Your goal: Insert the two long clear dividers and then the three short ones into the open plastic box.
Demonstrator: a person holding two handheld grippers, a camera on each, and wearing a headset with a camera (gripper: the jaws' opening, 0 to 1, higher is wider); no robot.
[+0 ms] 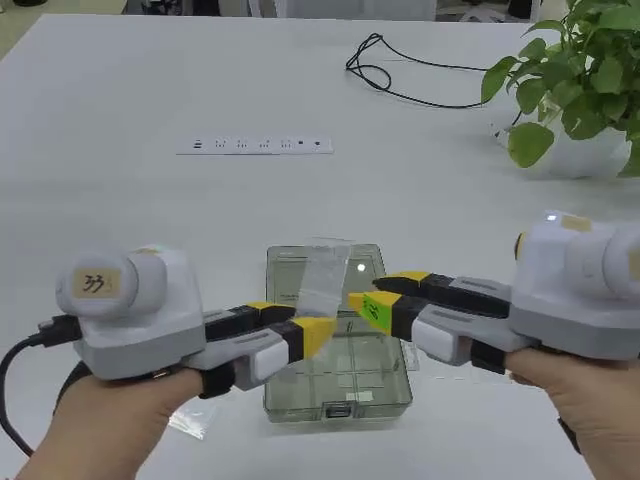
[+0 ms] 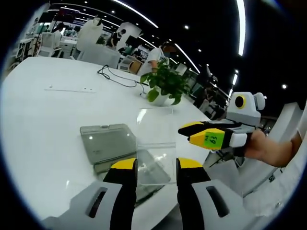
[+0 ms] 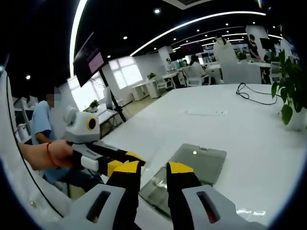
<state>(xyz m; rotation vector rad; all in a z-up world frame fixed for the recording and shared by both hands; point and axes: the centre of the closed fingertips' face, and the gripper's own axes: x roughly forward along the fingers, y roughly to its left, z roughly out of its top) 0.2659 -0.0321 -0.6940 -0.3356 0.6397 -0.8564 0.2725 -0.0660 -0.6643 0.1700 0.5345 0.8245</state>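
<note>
Spanning a bright office (image 3: 158,72), white table (image 1: 150,80), left tool (image 1: 312,335) gripping clear divider (image 1: 322,275), right tool (image 1: 386,292) parted, empty

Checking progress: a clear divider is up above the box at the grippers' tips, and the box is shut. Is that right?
Not quite: the box is open, with its lid laid flat behind it, as the head view shows. The rest holds: a clear divider is up above the box at the tips of the left gripper and the right gripper.
</note>
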